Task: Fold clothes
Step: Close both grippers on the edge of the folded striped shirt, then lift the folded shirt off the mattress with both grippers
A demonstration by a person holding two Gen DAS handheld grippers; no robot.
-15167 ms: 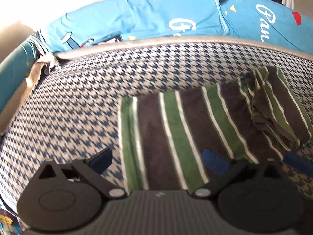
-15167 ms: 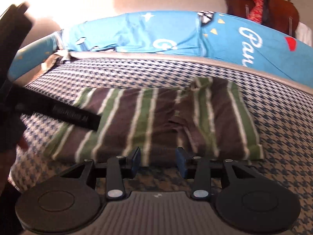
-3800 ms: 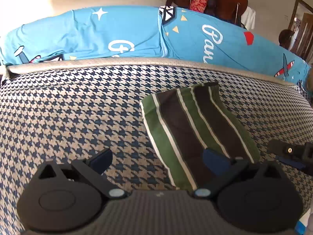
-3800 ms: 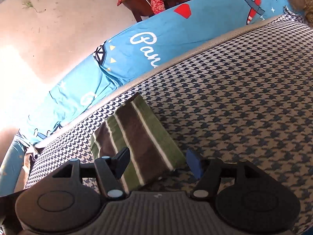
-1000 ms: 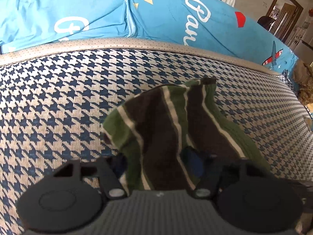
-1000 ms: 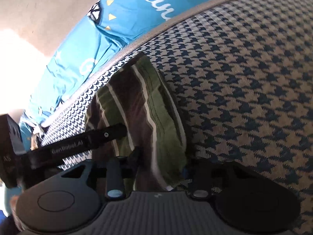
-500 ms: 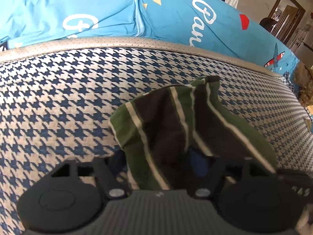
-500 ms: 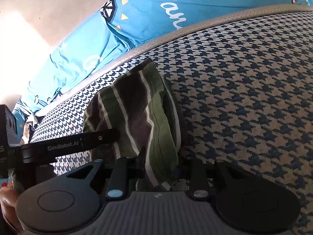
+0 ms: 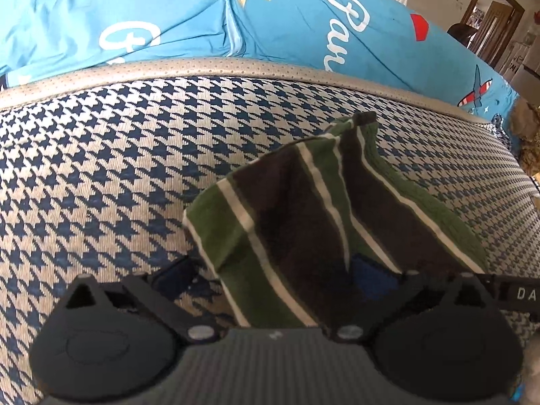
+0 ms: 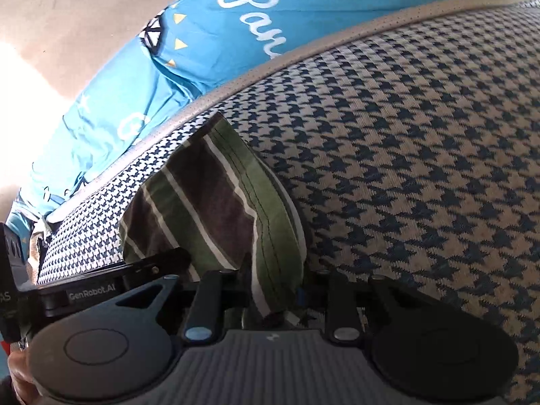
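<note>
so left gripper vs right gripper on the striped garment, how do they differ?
Left gripper has its fingers spread wide; right gripper has its fingers drawn nearly together. Left gripper grips nothing, and the striped garment just drapes across its gap; right gripper pinches the garment's green edge. Shared: both point at the same garment on the houndstooth cushion.

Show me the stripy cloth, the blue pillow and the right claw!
cloth (image 9: 303, 233): left wrist view, on its dark middle stripe.
pillow (image 9: 303, 23): left wrist view, on blue fabric beside the white writing.
right claw (image 10: 275, 298): right wrist view, between its fingertips, on the pinched cloth.
</note>
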